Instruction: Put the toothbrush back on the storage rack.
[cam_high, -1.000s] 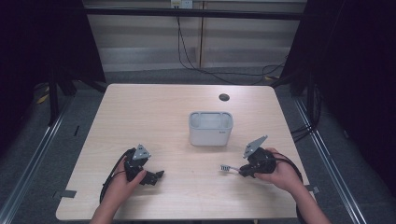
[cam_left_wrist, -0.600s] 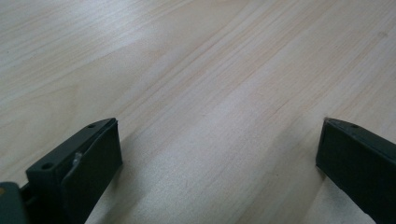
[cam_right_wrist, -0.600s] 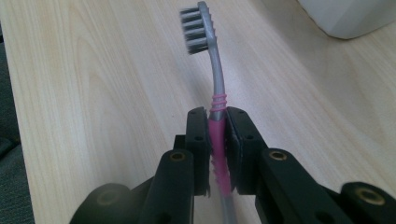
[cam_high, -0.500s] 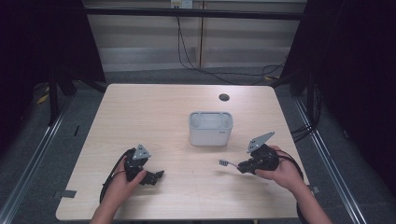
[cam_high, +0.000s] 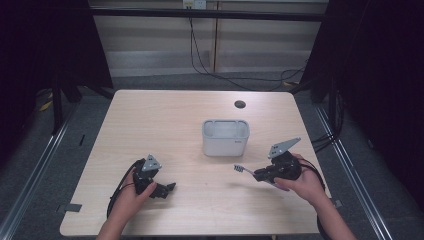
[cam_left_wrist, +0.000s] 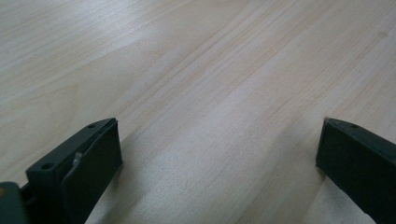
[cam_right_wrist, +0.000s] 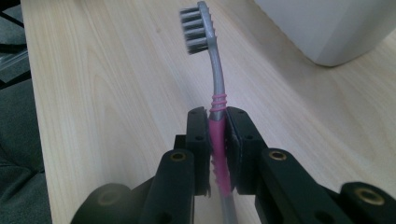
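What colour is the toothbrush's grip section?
Pink, on a grey toothbrush; the right gripper view shows it best.

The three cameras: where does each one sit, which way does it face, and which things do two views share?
High view: above the person's side, facing forward and down on the table; both forearms and grippers enter from below.
Left gripper view: on the left gripper, facing bare tabletop, jaws wide apart.
Right gripper view: on the right gripper, clamping the toothbrush.
Shared: high and right gripper views show toothbrush and white bin.

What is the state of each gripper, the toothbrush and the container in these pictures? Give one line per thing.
Left gripper: open, jaws wide apart over bare wood, holding nothing.
Right gripper: shut on the toothbrush handle.
Grey toothbrush with pink grip: clamped, head pointing out beyond the jaws.
Pale grey rectangular plastic container: upright, open-topped.
Light wooden table: bears the container.
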